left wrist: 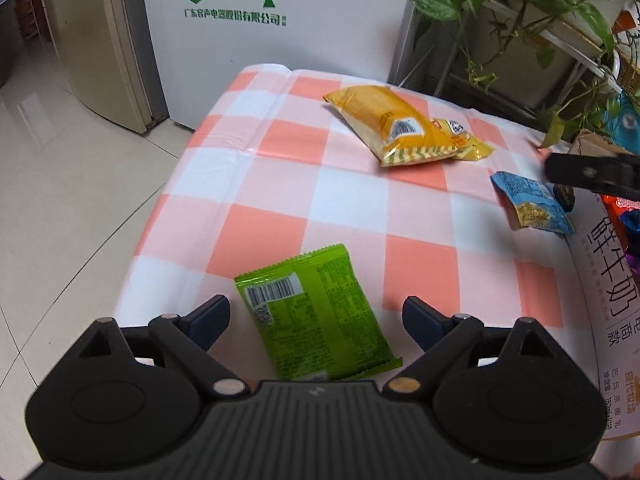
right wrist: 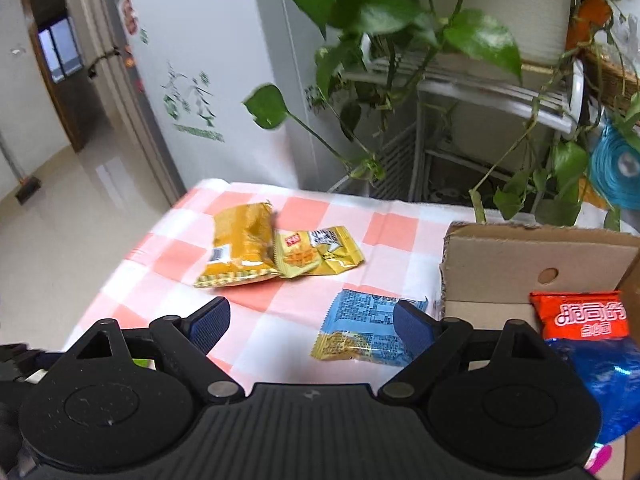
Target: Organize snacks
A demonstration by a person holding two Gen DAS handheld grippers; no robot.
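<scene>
The green snack packet lies back side up near the front left of the checked tablecloth, showing a white barcode label and blocks of small dark print too fine to read. It sits flat between the fingers of the left gripper, whose jaws stand wide apart with the pads clear of the wrapper, so it is released.

Farther back lie two yellow packets touching each other: the long yellow packet, with a striped bottom edge and a small barcode, and a smaller yellow packet with a red brand patch I cannot read. To the right, beside the box, lies the blue packet, blue with a yellow end and dense white print. The right gripper hangs over it, jaws spread wide and gripping nothing, its right finger in front of the packet's edge.

The cardboard box at the right holds a red packet with white Chinese characters and a shiny blue wrapper. Its white outer side bears large characters, 鲜牛奶. Behind the table a white appliance carries a green "YO" hexagon, tree drawings and a line of Chinese text. A leafy plant hangs at the far right.
</scene>
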